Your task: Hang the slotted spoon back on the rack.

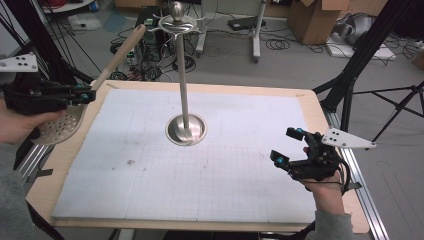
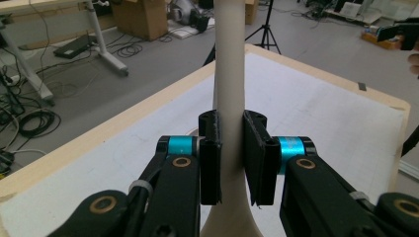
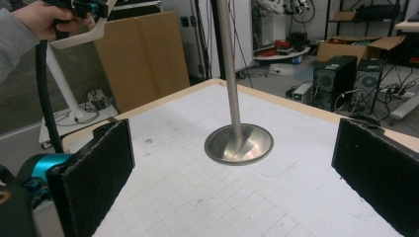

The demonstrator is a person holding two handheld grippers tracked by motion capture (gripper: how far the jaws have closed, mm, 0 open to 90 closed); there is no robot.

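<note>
At left table edge: left gripper (image 1: 85,95) is held raised above the table's left rim, over the wooden border.
Left jaws: clamped together on the slotted spoon's (image 1: 75,112) pale handle (seen squeezed between both black pads in the left gripper view, handle (image 2: 230,89) running up and away from the camera).
Spoon location: carried in the air, not touching the table; perforated metal bowl is hung low beside the left hand (image 1: 17,122), handle is tilted up and away toward the rack top.
Handle tip: seen near one of the hooks of the utensil stand (image 1: 184,75) in the high view; contact cannot be told.
Stand: upright steel pole on a round base (image 3: 239,143), set near the middle of the white gridded mat (image 1: 150,190), ball finial and hook ring at top.
Right gripper (image 1: 287,147): held low over the mat's right side, well apart from the stand.
Right jaws: spread wide apart, nothing between the pads (image 3: 94,173).
Right hand (image 1: 327,187): wrapped around the gripper's rear, near the table's right edge.
</note>
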